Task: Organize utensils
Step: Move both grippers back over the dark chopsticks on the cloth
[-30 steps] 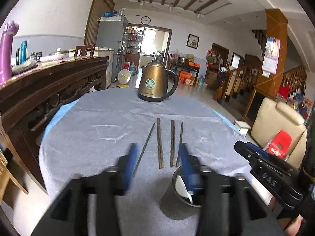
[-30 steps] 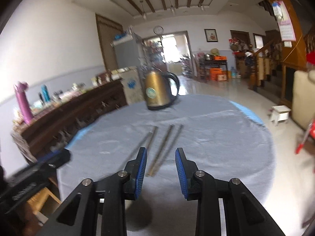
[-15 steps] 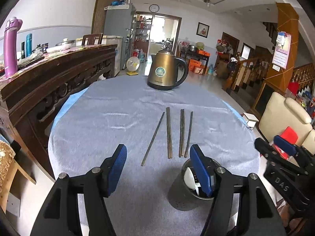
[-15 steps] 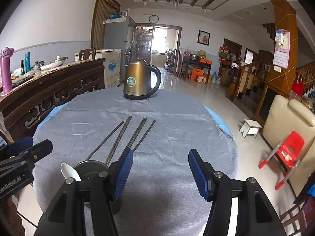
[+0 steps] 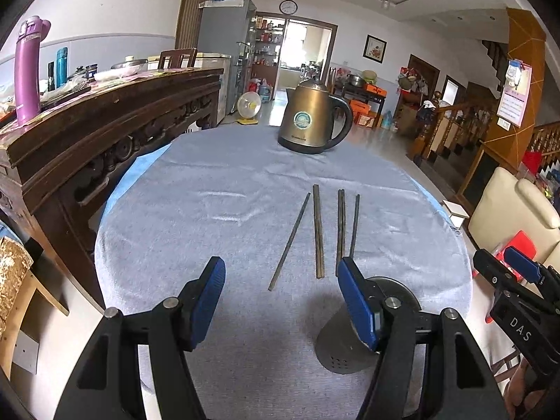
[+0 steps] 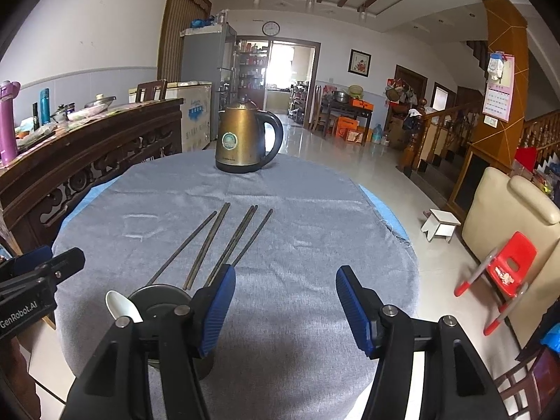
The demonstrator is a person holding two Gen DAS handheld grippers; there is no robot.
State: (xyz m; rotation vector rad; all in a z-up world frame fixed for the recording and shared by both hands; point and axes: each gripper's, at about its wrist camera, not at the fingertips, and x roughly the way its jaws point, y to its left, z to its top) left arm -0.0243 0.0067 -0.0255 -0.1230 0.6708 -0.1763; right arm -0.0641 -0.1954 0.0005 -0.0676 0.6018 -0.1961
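While the left gripper hangs over the near edge of the grey tablecloth, its blue pads stand well apart with nothing between them. Straight ahead of it lie the chopsticks, side by side and pointing away toward the brass kettle; the leftmost one angles off from the rest. Just under its right finger stands the metal utensil holder, partly hidden. The other gripper pokes in at the right edge.

In the right wrist view, the right gripper is likewise spread wide and empty, over bare cloth. The chopsticks lie ahead and to its left, their near ends close to the holder, which sits behind its left finger with a white spoon already in it.

The step in hand is probably picking up a chopstick. It seems wise to approach the splayed, isolated one first, close across its shaft near the middle, then tip it upright before lowering it into the holder, lest it strike the rim.
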